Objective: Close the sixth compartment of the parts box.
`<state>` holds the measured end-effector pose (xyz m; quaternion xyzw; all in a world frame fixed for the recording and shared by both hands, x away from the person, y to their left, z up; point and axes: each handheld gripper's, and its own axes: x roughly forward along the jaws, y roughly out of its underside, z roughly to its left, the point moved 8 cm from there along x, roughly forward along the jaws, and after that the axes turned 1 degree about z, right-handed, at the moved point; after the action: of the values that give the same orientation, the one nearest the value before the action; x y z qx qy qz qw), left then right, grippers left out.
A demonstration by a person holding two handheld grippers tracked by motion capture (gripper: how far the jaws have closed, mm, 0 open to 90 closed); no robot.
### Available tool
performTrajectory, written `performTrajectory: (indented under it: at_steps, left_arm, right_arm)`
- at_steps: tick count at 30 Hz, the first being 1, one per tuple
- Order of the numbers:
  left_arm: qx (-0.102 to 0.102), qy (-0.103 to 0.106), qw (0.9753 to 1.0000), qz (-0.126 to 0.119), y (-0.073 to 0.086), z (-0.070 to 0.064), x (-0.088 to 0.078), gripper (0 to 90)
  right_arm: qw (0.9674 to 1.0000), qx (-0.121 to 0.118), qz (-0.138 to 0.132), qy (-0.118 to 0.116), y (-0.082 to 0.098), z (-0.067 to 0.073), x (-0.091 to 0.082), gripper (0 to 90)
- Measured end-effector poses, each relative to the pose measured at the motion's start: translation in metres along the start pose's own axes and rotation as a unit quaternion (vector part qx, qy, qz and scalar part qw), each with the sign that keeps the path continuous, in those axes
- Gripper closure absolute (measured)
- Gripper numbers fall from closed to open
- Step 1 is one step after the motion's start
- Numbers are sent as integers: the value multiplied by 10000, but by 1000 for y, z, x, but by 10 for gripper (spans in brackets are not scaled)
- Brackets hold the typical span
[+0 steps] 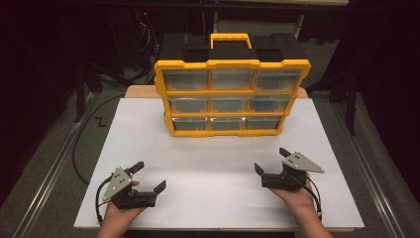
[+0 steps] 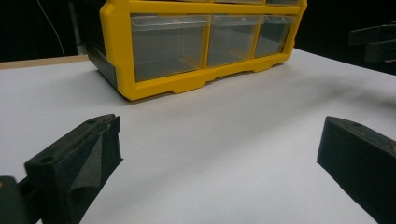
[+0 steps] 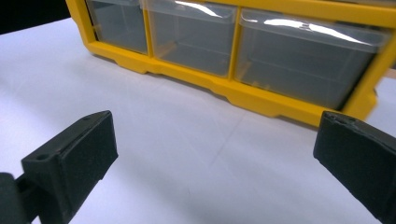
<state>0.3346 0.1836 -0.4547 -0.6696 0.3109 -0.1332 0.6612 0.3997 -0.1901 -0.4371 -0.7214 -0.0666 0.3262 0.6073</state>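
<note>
A yellow organiser case (image 1: 230, 96) with three rows of clear drawers and a yellow handle stands upright at the back middle of the white table (image 1: 208, 163). My left gripper (image 1: 148, 176) rests low near the front left, jaws wide apart with nothing between them. My right gripper (image 1: 271, 159) sits near the front right, also open and empty. In the left gripper view the case's bottom drawers (image 2: 187, 42) lie ahead, and the other gripper (image 2: 376, 42) shows at the far right edge. The right gripper view faces the bottom row of drawers (image 3: 299, 56) across bare tabletop.
Black cables (image 1: 81, 153) run along the floor left of the table. A metal rail (image 1: 44, 193) lines the left side and another the right. A wooden board edge (image 1: 143, 90) shows behind the white surface. Dark equipment stands behind the case.
</note>
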Motion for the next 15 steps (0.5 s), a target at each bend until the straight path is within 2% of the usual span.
performTrajectory:
  at_steps: [7, 11, 15]
  left_arm:
    - [-22, -37, 10000, -9, 0, 1, -1, 3]
    - [-44, -77, 10000, -8, 1, 3, -3, 3]
    - [-56, -129, 9999, 5, 1, 3, -2, 3]
  right_arm:
    - [9999, -22, -105, 113, 14, -4, -26, 9]
    - [9998, -79, -67, 146, 23, -5, -32, 9]
    - [9997, 35, -229, 111, 20, -5, -33, 9]
